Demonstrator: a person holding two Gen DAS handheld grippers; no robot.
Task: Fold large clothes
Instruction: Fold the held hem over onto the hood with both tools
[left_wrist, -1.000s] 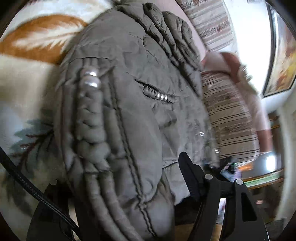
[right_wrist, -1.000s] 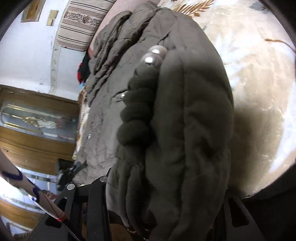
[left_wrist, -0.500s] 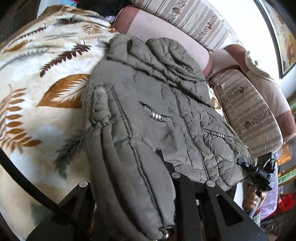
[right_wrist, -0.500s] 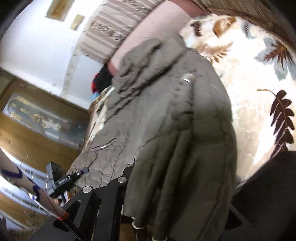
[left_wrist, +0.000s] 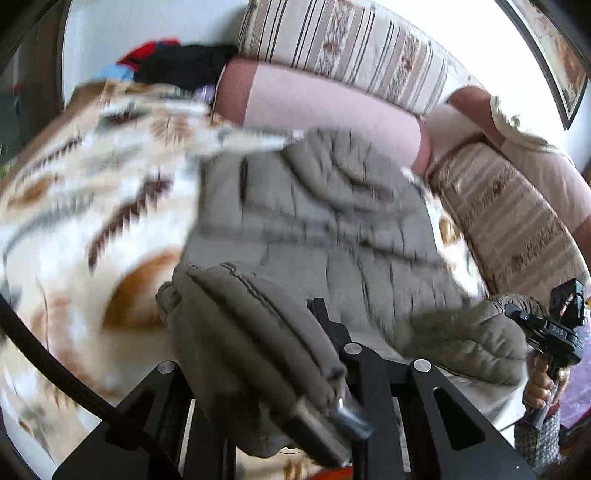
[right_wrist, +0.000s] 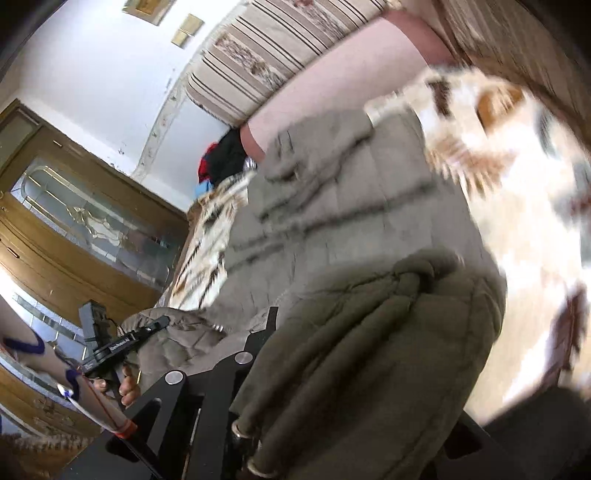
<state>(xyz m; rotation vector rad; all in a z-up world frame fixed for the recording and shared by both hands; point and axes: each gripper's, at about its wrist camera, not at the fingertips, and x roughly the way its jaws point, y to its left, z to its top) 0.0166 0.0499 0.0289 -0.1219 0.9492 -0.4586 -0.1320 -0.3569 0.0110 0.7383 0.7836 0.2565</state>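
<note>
A grey-olive quilted jacket (left_wrist: 332, 229) lies spread on a leaf-patterned blanket (left_wrist: 92, 206) over a sofa. My left gripper (left_wrist: 273, 354) is shut on the jacket's near-left hem corner, which bunches between its fingers. My right gripper (right_wrist: 354, 350) is shut on the jacket's (right_wrist: 351, 229) near-right hem corner, a thick darker fold draping over it. Each gripper shows in the other's view: the right one (left_wrist: 550, 332) at far right, the left one (right_wrist: 122, 343) at lower left. The frames are blurred by motion.
Striped sofa back cushions (left_wrist: 351, 48) and a pink bolster (left_wrist: 325, 107) stand behind the jacket. A pile of red, black and blue clothes (left_wrist: 173, 62) lies at the sofa's far end. A wooden door with glass panels (right_wrist: 74, 229) is at the left.
Both grippers have pulled back and up with the jacket's hem. More of the sofa and the jacket's inner side now shows, and the front zip pockets are out of sight.
</note>
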